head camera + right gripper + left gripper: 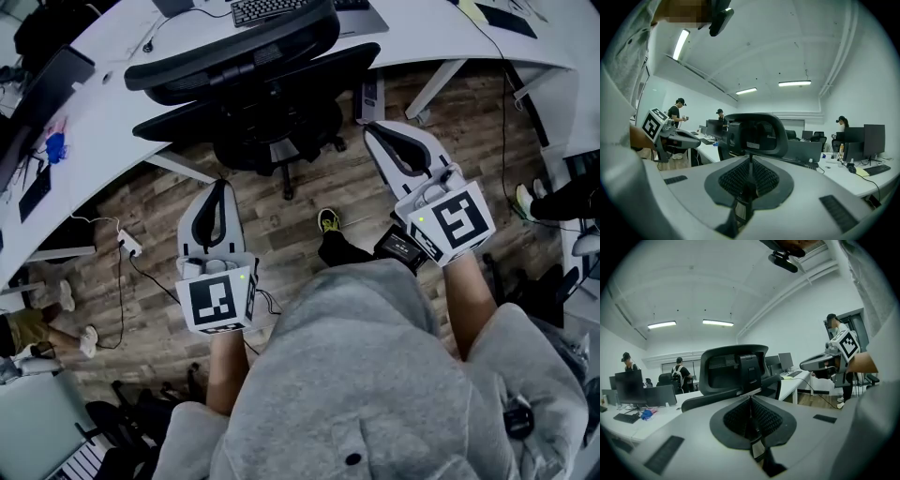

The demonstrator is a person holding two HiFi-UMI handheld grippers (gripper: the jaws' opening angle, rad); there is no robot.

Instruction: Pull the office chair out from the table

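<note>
A black office chair (pixel 255 82) stands with its back toward me and its seat under the curved white table (pixel 112 66). My left gripper (pixel 221 187) is shut and empty, a short way back from the chair's left side. Also shut and empty, my right gripper (pixel 377 131) sits level with the chair's base on the right. Neither touches the chair. In the left gripper view the chair's headrest (pixel 733 369) rises just past the closed jaws, and the right gripper (pixel 820 363) shows at the right. The right gripper view has the headrest (pixel 757 133) ahead and the left gripper (pixel 679 137) at the left.
A keyboard (pixel 267 9) lies on the table behind the chair. A white power strip (pixel 129 246) with cables lies on the wood floor at the left. Table legs (pixel 441 89) stand right of the chair. Other people (pixel 678 373) and monitors (pixel 874 136) fill the room beyond.
</note>
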